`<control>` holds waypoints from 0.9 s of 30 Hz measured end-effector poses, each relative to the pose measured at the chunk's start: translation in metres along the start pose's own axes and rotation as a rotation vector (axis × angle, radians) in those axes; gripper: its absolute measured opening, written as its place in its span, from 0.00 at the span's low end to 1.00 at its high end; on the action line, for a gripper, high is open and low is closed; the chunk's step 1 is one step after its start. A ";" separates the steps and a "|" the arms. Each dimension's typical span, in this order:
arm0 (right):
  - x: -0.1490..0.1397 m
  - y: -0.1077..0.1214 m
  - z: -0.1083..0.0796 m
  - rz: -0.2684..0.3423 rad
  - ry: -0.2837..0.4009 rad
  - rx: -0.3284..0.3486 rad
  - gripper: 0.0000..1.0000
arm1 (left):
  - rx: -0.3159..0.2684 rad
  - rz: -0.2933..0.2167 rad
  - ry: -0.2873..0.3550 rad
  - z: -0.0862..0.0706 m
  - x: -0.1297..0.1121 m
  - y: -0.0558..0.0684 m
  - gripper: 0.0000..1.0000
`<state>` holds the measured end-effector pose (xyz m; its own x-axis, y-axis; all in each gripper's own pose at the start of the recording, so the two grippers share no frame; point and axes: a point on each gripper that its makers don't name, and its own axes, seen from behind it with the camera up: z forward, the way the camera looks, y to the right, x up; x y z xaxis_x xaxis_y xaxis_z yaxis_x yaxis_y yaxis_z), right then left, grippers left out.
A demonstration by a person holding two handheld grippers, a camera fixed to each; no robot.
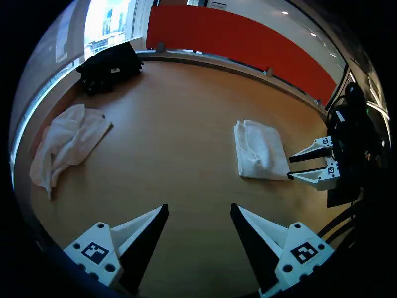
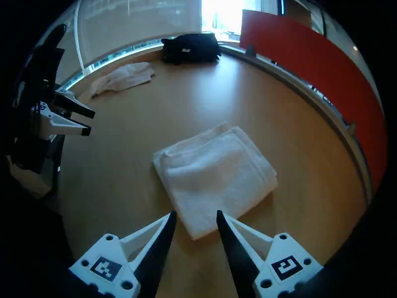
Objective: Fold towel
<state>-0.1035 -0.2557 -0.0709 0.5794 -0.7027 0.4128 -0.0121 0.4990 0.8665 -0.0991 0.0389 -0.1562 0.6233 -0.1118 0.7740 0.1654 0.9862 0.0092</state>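
A white towel (image 1: 260,149) (image 2: 216,176) lies folded into a thick rectangle on the wooden table (image 1: 173,129) (image 2: 124,149). My right gripper (image 2: 195,213) (image 1: 290,167) is open at the towel's near corner. That corner lies in the gap between its fingers, which do not press on it. My left gripper (image 1: 198,207) (image 2: 92,123) stands wide open over bare wood with nothing between its fingers, some way off from the folded towel. A second white towel (image 1: 69,141) (image 2: 124,77) lies crumpled near the table's window edge.
A black bag (image 1: 109,64) (image 2: 191,48) sits at the table's far corner by the window. A red panel (image 1: 248,44) (image 2: 327,74) runs behind the table's back edge. Bare wood stretches between the two towels.
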 end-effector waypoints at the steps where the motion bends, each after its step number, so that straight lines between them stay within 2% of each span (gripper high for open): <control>1: -0.003 0.001 -0.001 0.005 -0.002 -0.005 0.62 | 0.000 0.000 0.000 0.000 0.000 0.000 0.93; 8: -0.014 0.003 -0.001 0.028 -0.010 -0.023 0.62 | -0.001 0.005 -0.002 -0.001 -0.002 0.002 0.93; 20: -0.034 -0.003 0.009 0.055 -0.035 -0.034 0.61 | -0.003 0.002 -0.001 0.000 -0.003 0.004 0.93; 23: -0.036 -0.003 0.009 0.061 -0.036 -0.039 0.57 | -0.003 0.002 -0.001 0.000 -0.003 0.004 0.93; 27: -0.036 0.000 0.010 0.072 -0.036 -0.047 0.44 | -0.004 0.003 -0.002 0.000 -0.003 0.004 0.93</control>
<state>-0.1329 -0.2359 -0.0829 0.5487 -0.6813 0.4845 -0.0140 0.5720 0.8202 -0.1001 0.0434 -0.1581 0.6222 -0.1088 0.7752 0.1664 0.9860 0.0048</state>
